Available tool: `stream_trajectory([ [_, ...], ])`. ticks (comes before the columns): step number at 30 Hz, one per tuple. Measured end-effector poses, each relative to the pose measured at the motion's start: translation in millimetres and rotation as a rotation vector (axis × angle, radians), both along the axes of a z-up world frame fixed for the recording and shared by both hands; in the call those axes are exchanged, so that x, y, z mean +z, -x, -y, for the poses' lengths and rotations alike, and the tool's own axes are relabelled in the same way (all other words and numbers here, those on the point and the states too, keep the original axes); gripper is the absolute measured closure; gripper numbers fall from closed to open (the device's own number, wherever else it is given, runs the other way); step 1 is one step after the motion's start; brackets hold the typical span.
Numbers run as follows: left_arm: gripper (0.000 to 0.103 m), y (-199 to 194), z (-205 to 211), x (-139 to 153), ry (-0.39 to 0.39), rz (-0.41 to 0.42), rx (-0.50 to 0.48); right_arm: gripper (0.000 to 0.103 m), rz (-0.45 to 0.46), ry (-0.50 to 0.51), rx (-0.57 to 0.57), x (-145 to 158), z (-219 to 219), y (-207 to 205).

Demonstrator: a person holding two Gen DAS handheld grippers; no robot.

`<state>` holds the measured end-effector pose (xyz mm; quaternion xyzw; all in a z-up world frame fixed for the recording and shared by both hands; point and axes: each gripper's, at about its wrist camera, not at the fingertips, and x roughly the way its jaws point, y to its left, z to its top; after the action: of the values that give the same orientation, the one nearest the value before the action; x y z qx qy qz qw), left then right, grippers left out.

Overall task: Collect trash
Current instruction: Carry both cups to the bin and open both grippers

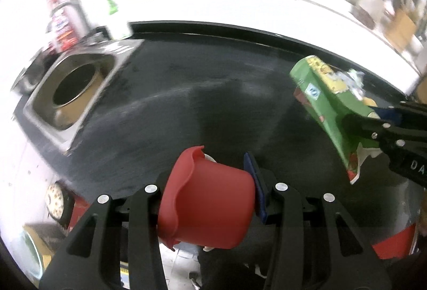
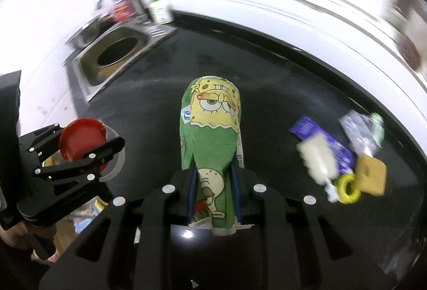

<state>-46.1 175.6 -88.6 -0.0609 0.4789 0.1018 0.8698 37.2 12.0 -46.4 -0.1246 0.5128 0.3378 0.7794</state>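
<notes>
Right wrist view is showing a green cartoon-printed carton [image 2: 213, 146] being squeezed between the right gripper [image 2: 213, 194] fingers, above the black counter [image 2: 280, 76]. Left gripper [image 1: 210, 196] fingers are clamping a red cup [image 1: 208, 199]. Wrappers [image 2: 328, 146], a yellow ring [image 2: 347, 187] and a tan block [image 2: 371, 175] are lying in a heap on the counter. Beyond, a steel bin opening [image 2: 114, 58] is sitting sunk into the counter, its inside dark.

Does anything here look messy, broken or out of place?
Yes. Loose litter lies scattered on the black counter: wrappers, a yellow ring, a tan block. The green cartoon carton in the right hand-held gripper is squashed and torn, and the red cup in the left hand-held gripper is dented.
</notes>
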Motion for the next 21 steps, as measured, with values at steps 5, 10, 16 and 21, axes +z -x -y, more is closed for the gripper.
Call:
stream_trajectory([
  [5,0.060,56,-54,-2,0.009,0.028,0.176,0.081,-0.028,-0.026,0.196,-1,-76,30],
  [10,0.060,128,-116,-24,0.050,0.006,0.391,0.081,-0.102,-0.055,0.414,-10,-162,72],
  [16,0.060,203,-180,-65,0.114,0.013,0.599,0.081,-0.195,-0.053,0.649,-37,-260,138],
  [21,0.060,231,-219,-119,0.174,0.001,0.691,0.080,-0.208,0.036,0.755,-76,-326,178],
])
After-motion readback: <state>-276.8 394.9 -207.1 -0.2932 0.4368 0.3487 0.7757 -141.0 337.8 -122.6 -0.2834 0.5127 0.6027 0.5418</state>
